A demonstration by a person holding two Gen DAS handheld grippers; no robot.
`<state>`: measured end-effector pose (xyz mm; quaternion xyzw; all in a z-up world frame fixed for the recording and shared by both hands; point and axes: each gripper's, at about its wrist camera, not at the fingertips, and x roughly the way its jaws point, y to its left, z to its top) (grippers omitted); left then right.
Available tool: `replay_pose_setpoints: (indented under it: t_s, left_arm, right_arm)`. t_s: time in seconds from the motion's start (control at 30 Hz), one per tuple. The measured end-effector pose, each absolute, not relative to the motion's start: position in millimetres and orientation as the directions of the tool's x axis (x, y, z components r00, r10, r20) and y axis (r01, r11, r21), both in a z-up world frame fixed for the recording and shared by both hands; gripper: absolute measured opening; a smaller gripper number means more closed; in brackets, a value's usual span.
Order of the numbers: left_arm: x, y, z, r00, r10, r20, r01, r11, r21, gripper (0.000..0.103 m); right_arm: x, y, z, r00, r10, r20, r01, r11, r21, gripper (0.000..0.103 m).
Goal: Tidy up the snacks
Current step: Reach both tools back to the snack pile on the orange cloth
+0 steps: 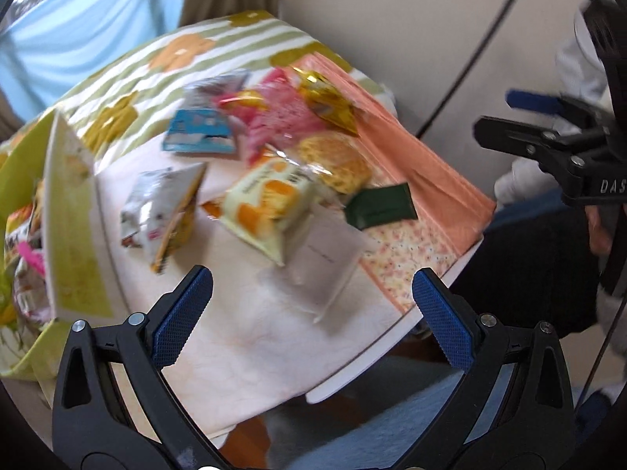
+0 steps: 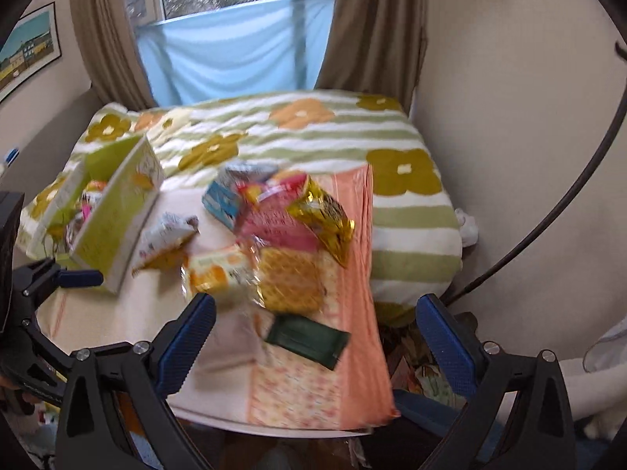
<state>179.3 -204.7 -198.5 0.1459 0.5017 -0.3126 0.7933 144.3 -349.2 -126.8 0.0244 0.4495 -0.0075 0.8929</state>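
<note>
Several snack packets lie in a heap on the table: a dark green packet (image 1: 380, 205) (image 2: 307, 338), a pale packet with orange pieces (image 1: 266, 205) (image 2: 217, 274), a white and yellow packet (image 1: 162, 211) (image 2: 166, 241), a gold packet (image 1: 329, 102) (image 2: 323, 215), a pink packet (image 1: 282, 117) (image 2: 274, 219) and a blue packet (image 1: 200, 133) (image 2: 219, 199). A green box (image 1: 74, 231) (image 2: 113, 211) at the left holds more snacks. My left gripper (image 1: 311, 319) is open and empty above the near table edge. My right gripper (image 2: 315, 342) is open and empty above the dark green packet.
The table (image 1: 274, 352) carries a cream cloth and an orange patterned cloth (image 2: 352, 274). A flowered striped quilt (image 2: 313, 129) lies behind it. A wall and a black cable (image 2: 548, 215) are at the right. Curtains and a window are at the back.
</note>
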Motion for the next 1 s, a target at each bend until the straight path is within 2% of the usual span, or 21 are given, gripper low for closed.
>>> replay_pose_setpoints:
  t_s: [0.2,0.3,0.53,0.73,0.87,1.0]
  left_arm:
    - [173,-243,-228,0.277,-0.286,-0.917,0.719,0.695,0.001,0.101]
    - [176,-259,-250,0.273,-0.211,-0.939,0.757,0.65,0.074,0.101]
    - [188,-280,-286,0.197,-0.193,-0.961,0.839,0.54,0.063,0.095]
    - [205,-282,-310,0.149,-0.178,-0.973,0.857,0.513,0.037,0.093]
    - [213,-280,-321,0.125,-0.173,-0.977,0.859,0.512,0.019,0.093]
    - [222,-276,-334,0.091,-0.174,-0.981,0.85,0.527,-0.014,0.091]
  right_arm:
    - [149,-363,-158,0.55,0.086,-0.83,-0.091,0.995,0.043,0.102]
    - [155,-363,-175,0.525,0.096,-0.846,-0.142,0.99,0.024,0.102]
    - [169,-359,-211,0.464,0.077,-0.883,-0.233,0.972,-0.038,0.101]
    - [181,-345,-231,0.406,0.094,-0.909,-0.391,0.917,-0.08,0.099]
    - [188,-332,-241,0.378,0.091,-0.921,-0.485,0.867,-0.114,0.087]
    - [189,-319,-254,0.339,0.081,-0.937,-0.573,0.808,-0.137,0.083]
